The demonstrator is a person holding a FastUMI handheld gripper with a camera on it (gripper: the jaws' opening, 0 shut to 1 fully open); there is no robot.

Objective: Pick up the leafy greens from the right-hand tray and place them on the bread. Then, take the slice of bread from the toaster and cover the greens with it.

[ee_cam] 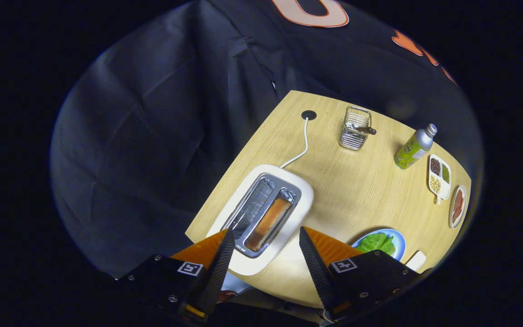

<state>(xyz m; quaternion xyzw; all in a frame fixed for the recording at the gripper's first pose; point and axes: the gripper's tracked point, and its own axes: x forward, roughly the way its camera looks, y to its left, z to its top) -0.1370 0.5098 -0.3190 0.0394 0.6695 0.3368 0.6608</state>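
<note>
Bread: one slice (268, 223) stands in the toaster's slot nearer your right finger, its top edge showing; the other slot looks empty.
Toaster: white toaster (261, 218) sits on the tabletop (347, 181) just ahead of your fingers, its near end between their tips.
Gripper: your gripper (266, 236) is spread wide and holds nothing; it hangs above the toaster, apart from it.
Fingers: your left fingertip (225, 240) lies over the toaster's near left corner, your right one over its near right edge.
Bread to gripper: the slice lies just beyond the gap between your fingers, roughly centred, a little nearer the right one.
Greens: leafy greens (377, 242) lie on a blue plate (399, 245), just beside your right finger on its outer side; I cannot tell what is under them.
Cord: white cord (301, 145) runs from the toaster to a hole in the tabletop.
Far side: wire holder (355, 128), bottle (415, 147), a divided dish (439, 178) and a small plate (458, 206), all well apart from your gripper.
</note>
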